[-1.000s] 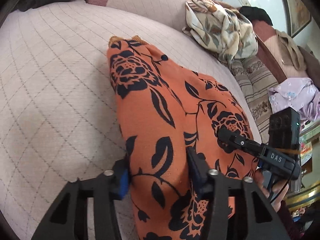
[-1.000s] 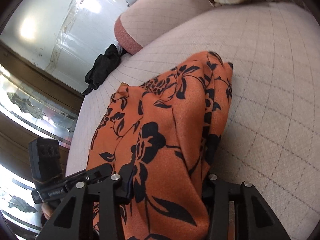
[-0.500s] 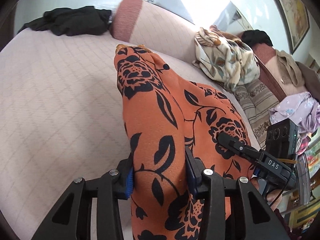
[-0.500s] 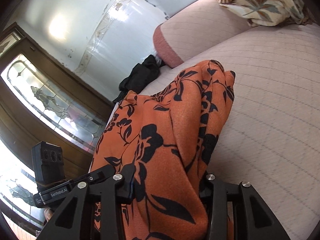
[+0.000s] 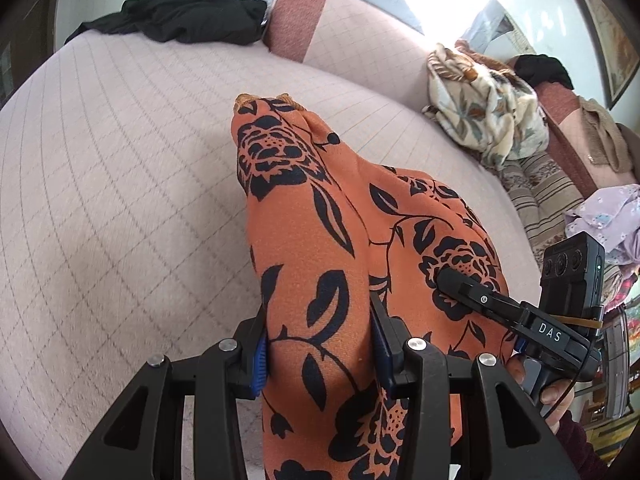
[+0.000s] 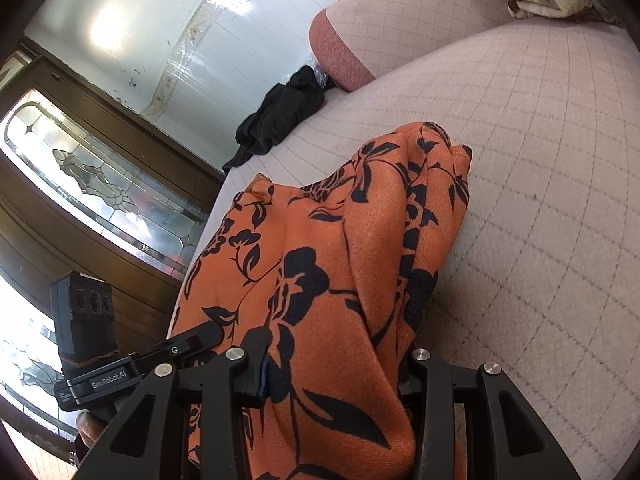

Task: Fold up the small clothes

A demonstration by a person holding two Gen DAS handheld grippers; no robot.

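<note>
An orange garment with black flowers (image 5: 304, 208) stretches from both grippers toward the far end, which still rests on the pale quilted cushion (image 5: 120, 184). My left gripper (image 5: 318, 354) is shut on one bunched edge of it, blue pads pressed into the cloth. In the left wrist view, the right gripper (image 5: 456, 284) bites the same garment at the right. My right gripper (image 6: 334, 374) is shut on the other bunched edge of the orange garment (image 6: 352, 240). The left gripper (image 6: 208, 334) shows at lower left of the right wrist view, gripping the cloth.
A black garment (image 5: 176, 16) lies at the cushion's far end by a pink bolster (image 5: 296, 16). A leaf-print cloth (image 5: 484, 108), striped cushion (image 5: 536, 196) and lilac garment (image 5: 604, 212) sit at the right. A wooden door with leaded glass (image 6: 92, 184) stands beyond the cushion's edge.
Both grippers have moved back and up a little with the garment, lifting and stretching it. More of the room's far side shows. Both grips are unchanged.
</note>
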